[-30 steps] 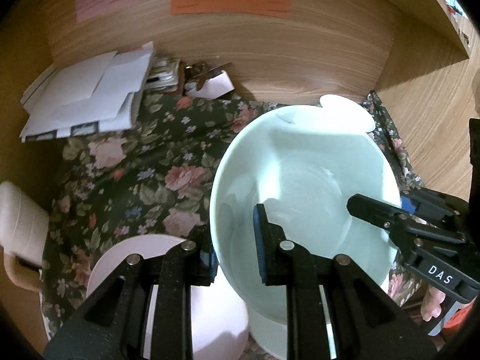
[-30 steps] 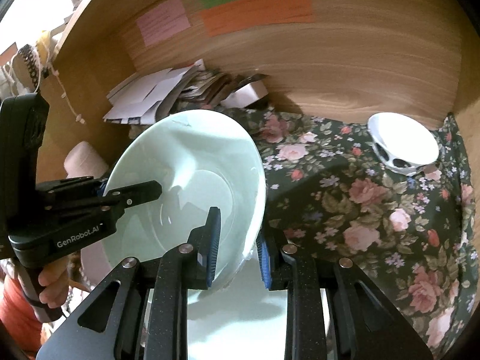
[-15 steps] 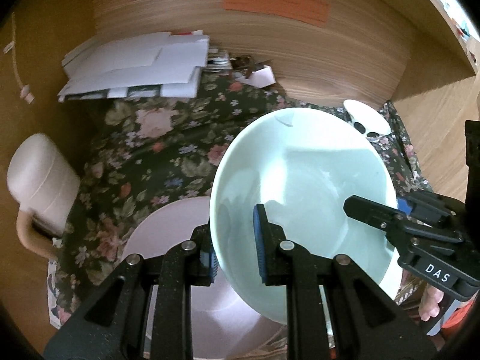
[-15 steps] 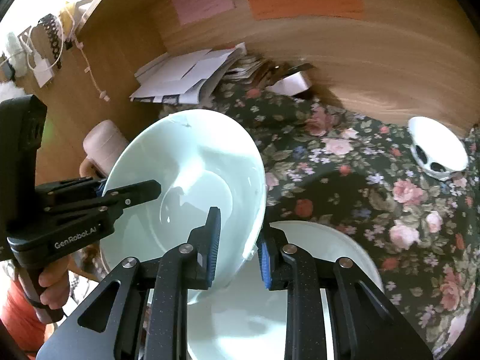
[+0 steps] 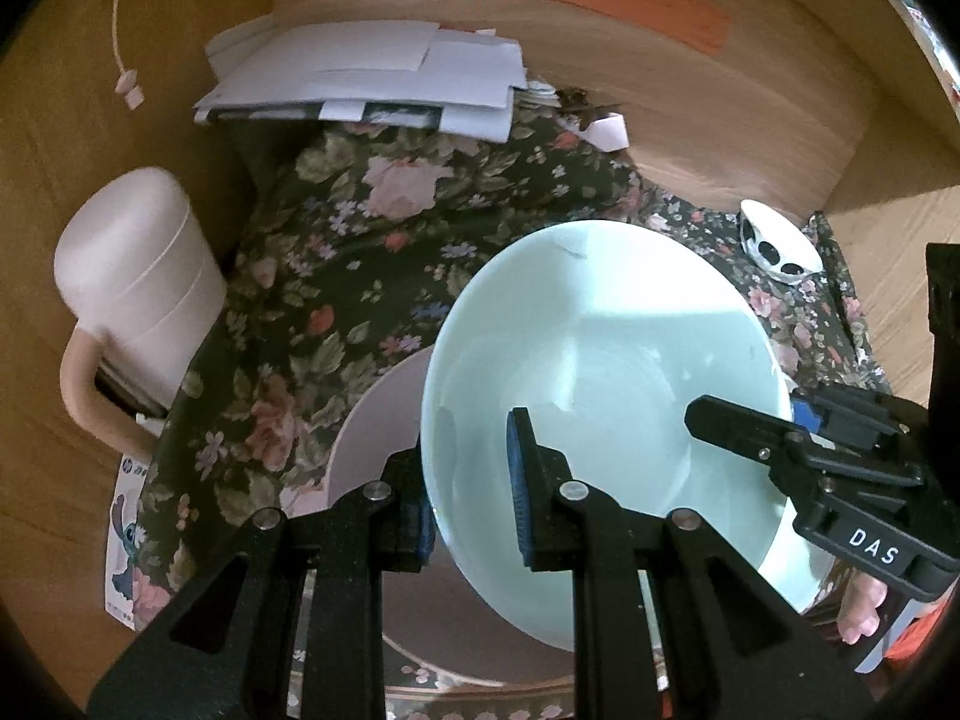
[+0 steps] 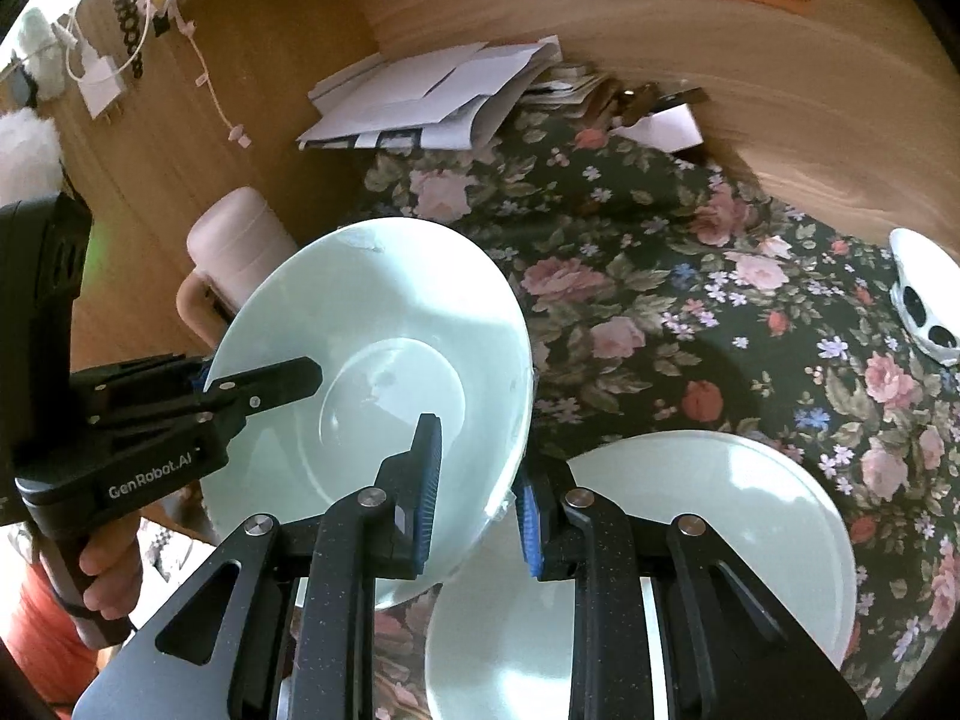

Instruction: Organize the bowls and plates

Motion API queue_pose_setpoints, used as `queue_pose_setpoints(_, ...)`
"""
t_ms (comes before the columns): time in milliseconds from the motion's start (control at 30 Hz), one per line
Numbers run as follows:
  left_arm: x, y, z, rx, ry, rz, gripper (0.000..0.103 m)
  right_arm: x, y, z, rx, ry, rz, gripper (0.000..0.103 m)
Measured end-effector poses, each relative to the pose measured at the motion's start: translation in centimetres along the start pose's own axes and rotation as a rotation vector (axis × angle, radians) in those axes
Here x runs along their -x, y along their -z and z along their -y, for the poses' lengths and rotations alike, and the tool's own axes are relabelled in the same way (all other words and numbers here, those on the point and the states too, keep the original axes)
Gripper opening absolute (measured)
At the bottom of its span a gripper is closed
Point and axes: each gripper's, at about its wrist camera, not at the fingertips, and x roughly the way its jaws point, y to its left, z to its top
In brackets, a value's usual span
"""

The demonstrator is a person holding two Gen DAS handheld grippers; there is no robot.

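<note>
A pale green bowl point(image 5: 606, 360) is held in the air by both grippers, seen too in the right wrist view point(image 6: 372, 360). My left gripper point(image 5: 471, 483) is shut on its left rim. My right gripper point(image 6: 480, 498) is shut on its right rim, and shows in the left wrist view point(image 5: 780, 438). Below the bowl a pale pink plate point(image 5: 378, 420) lies on the floral cloth. In the right wrist view a pale green plate point(image 6: 690, 540) lies on the cloth under the right gripper. A small white bowl with dark spots point(image 5: 777, 243) sits at the far right point(image 6: 924, 300).
A pink lidded mug point(image 5: 132, 300) stands at the left by the wooden side wall. A stack of papers point(image 5: 372, 78) and small clutter lie at the back. Wooden walls close in the back and both sides. The floral cloth point(image 6: 690, 300) covers the surface.
Both grippers have lifted the green bowl higher and pulled it back. More of the cloth, the mug and the plates below has come into view.
</note>
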Motion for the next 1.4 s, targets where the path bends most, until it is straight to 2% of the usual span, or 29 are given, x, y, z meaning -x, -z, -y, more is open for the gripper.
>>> queue_pose_setpoints(667,-0.7,1.9,-2.2,0.013,-0.011,-0.029,0.019,-1.8,0.0,-1.4,0.055,-0.002,-0.064,0.021)
queue_pose_setpoints(1200,-1.6,2.0,-2.4,0.010,0.003,-0.041,0.019,-1.0,-0.5,-1.5,0.096,0.038,-0.055,0.023)
queue_pose_setpoints(1400,-1.8,1.8,-2.1,0.000,-0.016,-0.030,0.019,-0.6,-0.5,-0.9,0.098,0.038,-0.041,0.024)
